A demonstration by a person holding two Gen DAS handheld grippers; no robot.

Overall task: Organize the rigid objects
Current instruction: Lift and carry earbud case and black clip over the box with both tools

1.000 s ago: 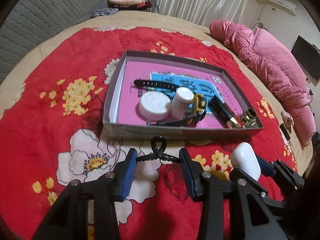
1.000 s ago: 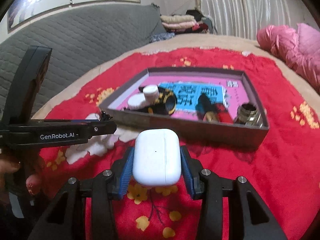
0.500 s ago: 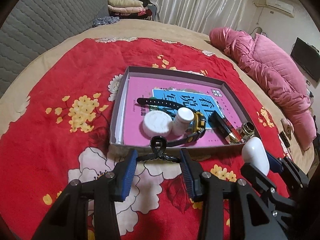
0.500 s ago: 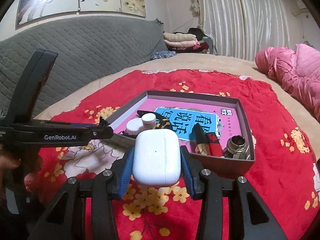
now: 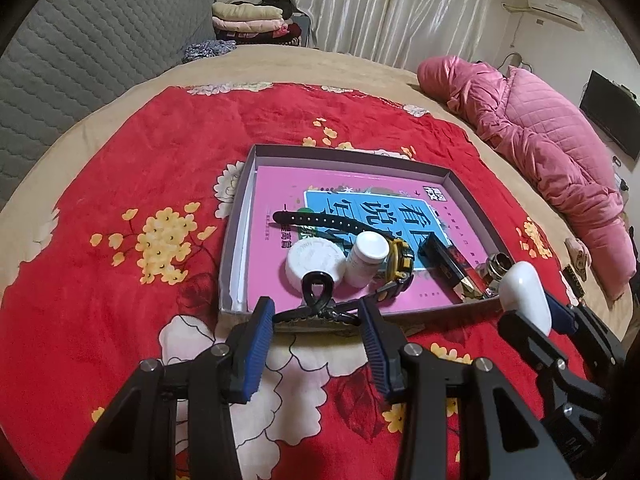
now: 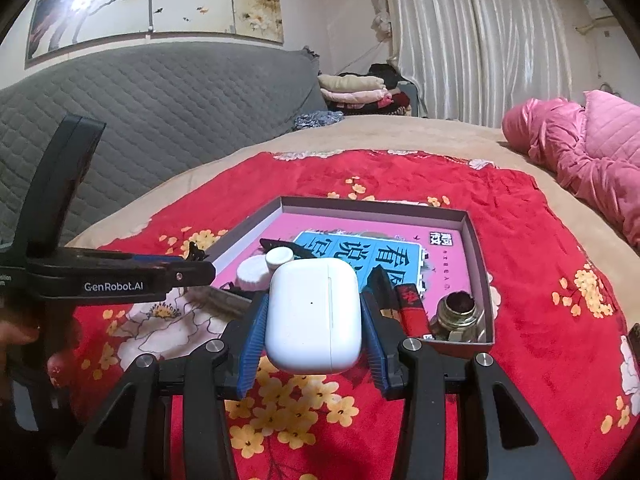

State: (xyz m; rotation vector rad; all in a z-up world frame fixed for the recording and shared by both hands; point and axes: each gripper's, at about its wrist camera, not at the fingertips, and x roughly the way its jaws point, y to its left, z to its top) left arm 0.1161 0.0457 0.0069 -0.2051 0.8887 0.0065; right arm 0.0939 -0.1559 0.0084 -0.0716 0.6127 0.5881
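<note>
A shallow grey box (image 5: 468, 196) with a pink book inside lies on the red floral blanket. It holds a black-and-yellow watch (image 5: 398, 266), a round white jar (image 5: 314, 266), a white bottle (image 5: 366, 258), a black-and-red lighter (image 5: 452, 270) and a brass fitting (image 5: 498, 266). My left gripper (image 5: 316, 314) is shut on a black hair clip (image 5: 316, 300), held above the box's near wall. My right gripper (image 6: 314, 312) is shut on a white earbud case (image 6: 314, 316), held above the blanket just before the box (image 6: 478, 240); the case also shows in the left wrist view (image 5: 524, 300).
A pink quilted jacket (image 5: 552, 152) lies at the right of the bed. A grey quilted headboard (image 6: 160, 112) stands at the left. Folded clothes (image 5: 250, 20) are stacked at the back. A small dark object (image 5: 574, 278) lies right of the box.
Both grippers have risen and drawn back from the box with their objects still held. The box now looks farther and lower in both views.
</note>
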